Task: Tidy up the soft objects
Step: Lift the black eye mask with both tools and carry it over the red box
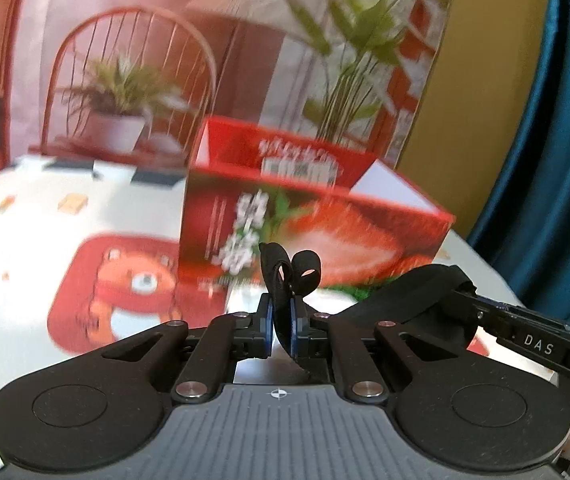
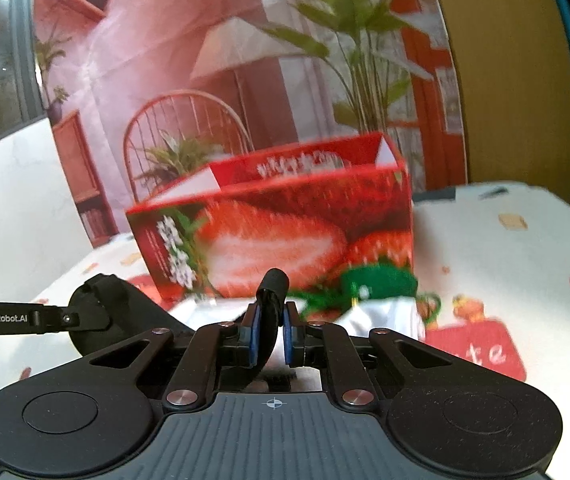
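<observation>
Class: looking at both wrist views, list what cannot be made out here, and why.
- Strawberry box interior: both views, hidden by its walls.
- Box lettering: both views, blurred.
- Black fabric full shape: left view, bunched between left gripper and right gripper.
- Green item: right view, blurred.

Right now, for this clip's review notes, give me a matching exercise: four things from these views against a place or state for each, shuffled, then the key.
Things:
1. black fabric
2. strawberry box
3. green knitted item
4. bear print

Places or states:
A. lying in front of the box
B. on the tablecloth
C. open-topped, standing on the table
D. pinched at each end by the left gripper and right gripper

Pairs: 1-D, 2-C, 3-A, 4-B
</observation>
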A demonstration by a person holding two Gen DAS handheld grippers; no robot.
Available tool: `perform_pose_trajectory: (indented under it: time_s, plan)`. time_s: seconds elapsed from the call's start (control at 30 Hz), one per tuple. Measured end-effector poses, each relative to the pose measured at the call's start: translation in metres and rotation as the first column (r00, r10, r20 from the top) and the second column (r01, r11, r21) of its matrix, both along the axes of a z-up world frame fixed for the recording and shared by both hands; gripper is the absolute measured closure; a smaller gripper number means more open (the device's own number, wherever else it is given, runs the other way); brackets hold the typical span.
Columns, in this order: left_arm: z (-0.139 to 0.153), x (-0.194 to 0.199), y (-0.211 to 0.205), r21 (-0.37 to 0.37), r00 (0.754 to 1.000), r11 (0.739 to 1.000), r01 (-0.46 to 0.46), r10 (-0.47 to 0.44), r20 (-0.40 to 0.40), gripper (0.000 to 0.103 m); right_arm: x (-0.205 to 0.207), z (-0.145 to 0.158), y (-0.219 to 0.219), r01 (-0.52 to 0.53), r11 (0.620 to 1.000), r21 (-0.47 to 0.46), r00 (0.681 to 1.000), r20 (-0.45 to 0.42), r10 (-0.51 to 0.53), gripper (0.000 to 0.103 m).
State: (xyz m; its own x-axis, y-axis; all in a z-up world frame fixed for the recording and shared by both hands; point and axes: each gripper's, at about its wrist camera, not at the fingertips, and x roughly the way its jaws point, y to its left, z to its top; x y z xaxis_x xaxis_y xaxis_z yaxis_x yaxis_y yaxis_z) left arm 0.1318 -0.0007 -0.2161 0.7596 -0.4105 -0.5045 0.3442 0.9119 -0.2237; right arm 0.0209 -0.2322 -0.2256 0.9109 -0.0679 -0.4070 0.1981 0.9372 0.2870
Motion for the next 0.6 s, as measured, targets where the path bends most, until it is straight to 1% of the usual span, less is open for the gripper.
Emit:
perform_pose_trajectory:
  time_s: [0.13,0.23,0.4,0.5,0.6]
  plan:
    - [0.027,0.007,0.002,-0.023,0.998,1.000,-0.002,0.004,0.069,0.094,0.002,0.026,-0.006,-0.007,1.000,-0.025,0.998,0.066,0.009,0.092]
    - [0.046,0.016,0.000,-0.016,0.992,1.000,-0.005,0.007,0.124,0.094,0.009,0.046,-0.012,-0.013,0.999,-0.049,0.994,0.106,0.018,0.092]
    - [0.067,0.038,-0.013,0.005,0.983,1.000,-0.005,0.004,0.185,0.094,0.030,0.075,-0.024,-0.017,0.996,-0.084,0.988,0.153,0.030,0.092]
    - [0.075,0.057,-0.024,0.037,0.977,0.999,-0.008,-0.001,0.212,0.094,0.049,0.087,-0.031,-0.026,0.996,-0.086,0.987,0.155,0.039,0.092]
    - [0.081,0.079,-0.036,0.060,0.977,0.998,-0.013,0.000,0.211,0.094,0.072,0.094,-0.040,-0.027,0.994,-0.106,0.989,0.145,0.042,0.092]
